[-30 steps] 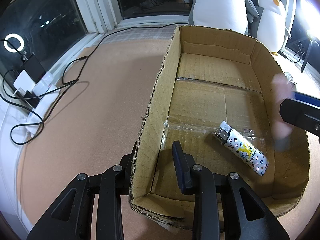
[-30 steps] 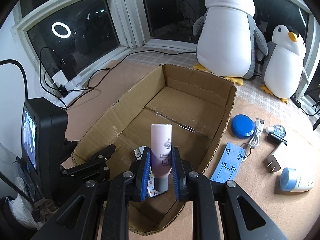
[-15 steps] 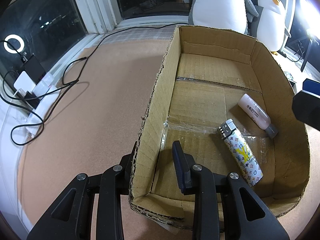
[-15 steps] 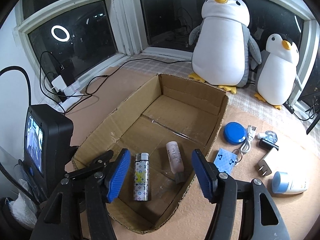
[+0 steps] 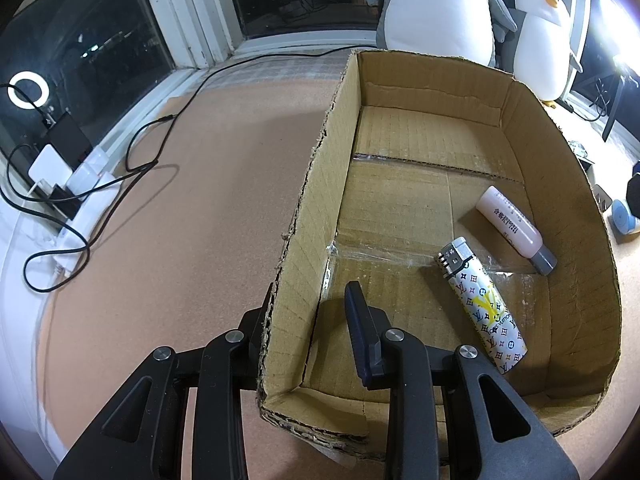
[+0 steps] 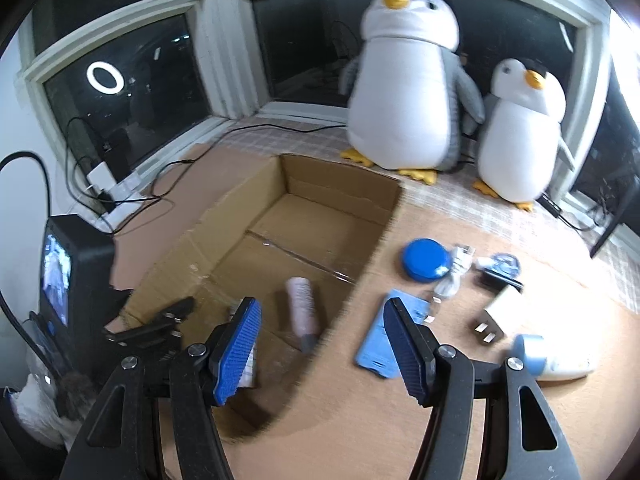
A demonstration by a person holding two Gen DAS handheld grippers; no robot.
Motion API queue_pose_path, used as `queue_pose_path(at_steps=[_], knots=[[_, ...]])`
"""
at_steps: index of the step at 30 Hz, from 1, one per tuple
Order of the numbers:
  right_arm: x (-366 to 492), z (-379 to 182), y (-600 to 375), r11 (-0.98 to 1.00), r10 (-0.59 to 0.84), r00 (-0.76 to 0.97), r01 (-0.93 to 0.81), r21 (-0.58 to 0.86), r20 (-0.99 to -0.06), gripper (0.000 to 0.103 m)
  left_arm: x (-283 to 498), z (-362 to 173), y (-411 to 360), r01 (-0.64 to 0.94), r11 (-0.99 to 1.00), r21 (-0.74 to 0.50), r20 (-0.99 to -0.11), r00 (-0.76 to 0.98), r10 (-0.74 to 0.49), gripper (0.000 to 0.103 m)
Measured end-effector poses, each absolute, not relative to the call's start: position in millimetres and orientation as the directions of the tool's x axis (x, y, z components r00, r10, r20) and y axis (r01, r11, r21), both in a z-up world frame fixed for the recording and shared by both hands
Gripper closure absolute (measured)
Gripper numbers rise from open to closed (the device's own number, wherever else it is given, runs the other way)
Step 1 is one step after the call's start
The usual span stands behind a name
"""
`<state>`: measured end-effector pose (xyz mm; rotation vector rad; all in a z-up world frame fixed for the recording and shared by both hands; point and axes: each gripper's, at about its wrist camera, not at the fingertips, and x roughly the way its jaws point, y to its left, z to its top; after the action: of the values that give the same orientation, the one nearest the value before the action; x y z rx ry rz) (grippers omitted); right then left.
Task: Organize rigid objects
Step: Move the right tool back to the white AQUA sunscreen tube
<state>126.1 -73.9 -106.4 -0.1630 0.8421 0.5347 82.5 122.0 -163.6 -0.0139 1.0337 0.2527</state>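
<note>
An open cardboard box (image 5: 560, 152) (image 6: 344, 188) lies on the brown table. Inside lie a pink bottle with a grey cap (image 5: 514, 228) (image 6: 302, 306) and a patterned lighter (image 5: 482, 304). My left gripper (image 5: 304, 312) straddles the box's left wall, one finger outside and one inside, apparently clamped on the wall. My right gripper (image 6: 320, 344) is open and empty, above the box's right wall. On the table right of the box lie a blue phone stand (image 6: 378, 344), a blue round lid (image 6: 426, 260), a white plug (image 6: 496, 316) and a white tube with a blue cap (image 6: 556, 362).
Two plush penguins (image 6: 404, 80) (image 6: 520, 128) stand by the window behind the box. A white cable (image 6: 456, 276) and a small dark charger (image 6: 498, 274) lie by the lid. Black cables and a power strip (image 5: 80, 184) lie at the left.
My right gripper opened and let the pink bottle go into the box, beside the lighter. It then drew back and swung right. The left gripper has stayed put.
</note>
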Motion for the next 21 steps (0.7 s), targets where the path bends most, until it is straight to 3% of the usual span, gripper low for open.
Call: queue_pose_path(at_steps=[6, 13, 16, 21], knots=[[146, -112, -130, 0.900, 0.359, 0.541, -0.417, 0.128, -0.760, 0.043, 83, -163, 123, -0.214, 0.970, 0.113, -0.850, 0.484, 0.205, 0.074], [186, -125, -207, 0.914, 0.402, 0.485, -0.270, 0.304, -0.777, 0.044, 83, -162, 124, -0.215, 0.969, 0.119, -0.850, 0.483, 0.212, 0.074], [202, -132, -229, 0.902, 0.431, 0.464, -0.223, 0.369, -0.774, 0.056, 83, -162, 123, -0.215, 0.969, 0.120, -0.850, 0.482, 0.212, 0.074], [229, -151, -251, 0.865, 0.492, 0.415, -0.129, 0.485, -0.765, 0.066, 83, -163, 123, -0.216, 0.969, 0.120, -0.850, 0.482, 0.212, 0.074]])
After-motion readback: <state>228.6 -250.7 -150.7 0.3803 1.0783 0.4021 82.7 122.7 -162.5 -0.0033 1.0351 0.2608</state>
